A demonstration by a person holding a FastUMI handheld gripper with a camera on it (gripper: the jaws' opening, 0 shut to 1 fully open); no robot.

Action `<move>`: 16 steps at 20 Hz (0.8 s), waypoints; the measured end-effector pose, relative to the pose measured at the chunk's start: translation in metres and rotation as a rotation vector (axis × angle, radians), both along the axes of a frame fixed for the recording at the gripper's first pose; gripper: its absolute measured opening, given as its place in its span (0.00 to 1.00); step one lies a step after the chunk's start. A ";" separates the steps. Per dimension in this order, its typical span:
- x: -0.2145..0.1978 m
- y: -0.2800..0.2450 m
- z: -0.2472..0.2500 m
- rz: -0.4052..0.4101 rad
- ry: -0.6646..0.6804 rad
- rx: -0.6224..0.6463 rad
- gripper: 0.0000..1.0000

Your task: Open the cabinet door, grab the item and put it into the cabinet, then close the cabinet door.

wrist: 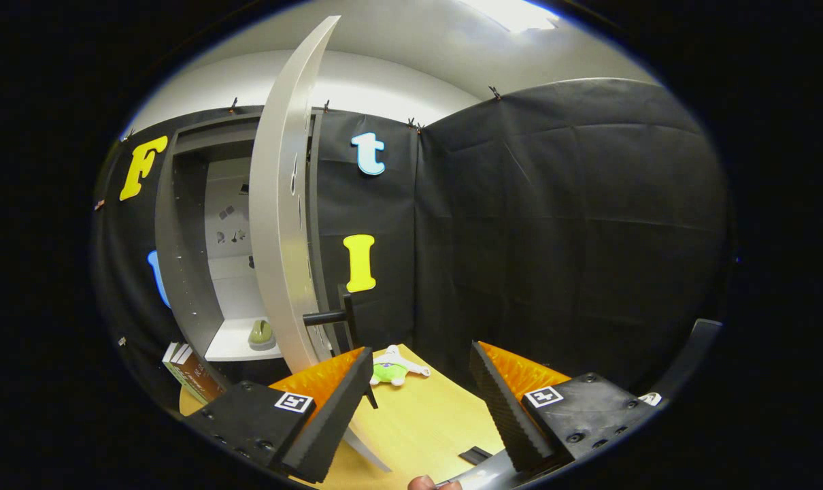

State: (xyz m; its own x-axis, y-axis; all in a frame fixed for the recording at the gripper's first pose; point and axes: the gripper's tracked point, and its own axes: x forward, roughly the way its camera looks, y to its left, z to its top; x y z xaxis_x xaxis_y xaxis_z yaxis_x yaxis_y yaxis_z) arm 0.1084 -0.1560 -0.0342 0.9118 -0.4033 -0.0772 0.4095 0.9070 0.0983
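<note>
The cabinet (187, 272) stands at the back left with its pale grey door (282, 224) swung open toward me, edge on. A dark bar handle (333, 316) sticks out from the door just above my left finger. On the cabinet's white shelf (231, 347) sits a small green object (262, 333). A small soft toy (392, 367) in green and white lies on the wooden table (425, 422), beyond my fingers and beside the door. My gripper (418, 415) is open over the table with nothing between its fingers.
A few books (192, 373) lean at the table's left end below the cabinet. A small dark flat piece (475, 454) lies on the table near my right finger. A fingertip (425, 483) of a person's hand shows under the gripper. Black cloth walls enclose the back and right.
</note>
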 end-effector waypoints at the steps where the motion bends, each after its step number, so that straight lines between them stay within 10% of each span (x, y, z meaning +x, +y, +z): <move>1: -0.001 0.006 0.000 0.010 0.001 0.003 0.97; 16: 0.015 0.131 -0.005 0.248 0.011 0.086 0.97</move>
